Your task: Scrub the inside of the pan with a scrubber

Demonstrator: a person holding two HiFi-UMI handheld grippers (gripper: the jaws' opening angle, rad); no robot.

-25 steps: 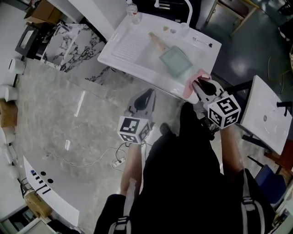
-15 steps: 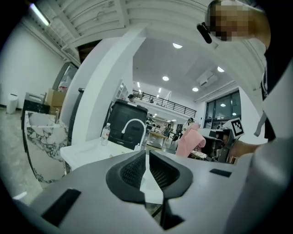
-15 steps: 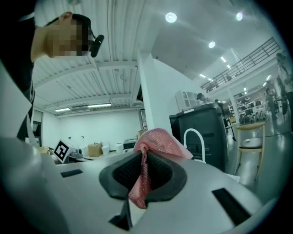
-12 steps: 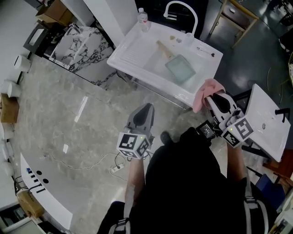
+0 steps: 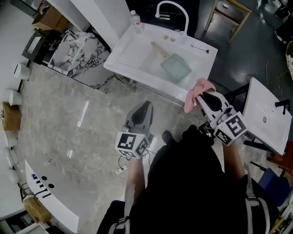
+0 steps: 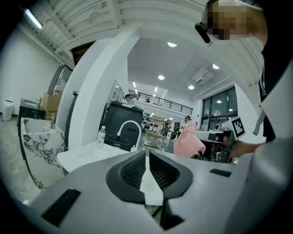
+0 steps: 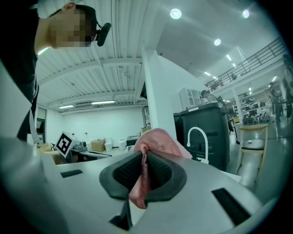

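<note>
A square, pale green pan [image 5: 176, 66] with a wooden handle [image 5: 158, 47] lies in the basin of the white sink [image 5: 128, 52], seen in the head view. My right gripper [image 5: 202, 96] hovers off the sink's near right corner, shut on a pink mesh scrubber [image 5: 194, 93]. The scrubber [image 7: 158, 139] bulges above the right gripper [image 7: 145, 171] and a strip hangs down between the pads. My left gripper [image 5: 145, 107] is shut and empty, over the floor in front of the sink. In the left gripper view the left gripper [image 6: 147, 160] points at the sink, with the scrubber [image 6: 187, 141] to its right.
A curved white faucet [image 5: 171, 7] and a plastic bottle [image 5: 135, 18] stand at the sink's back rim, with a spoon [image 5: 200, 47] near the right rim. A marble-patterned block [image 5: 78, 50] sits left of the sink, a white table [image 5: 265, 114] right. A cable and power strip [image 5: 120, 170] lie on the floor.
My right gripper, still holding the pink scrubber, has drifted slightly off the sink's near corner and back toward it. The left gripper has barely moved. The head view has shifted.
</note>
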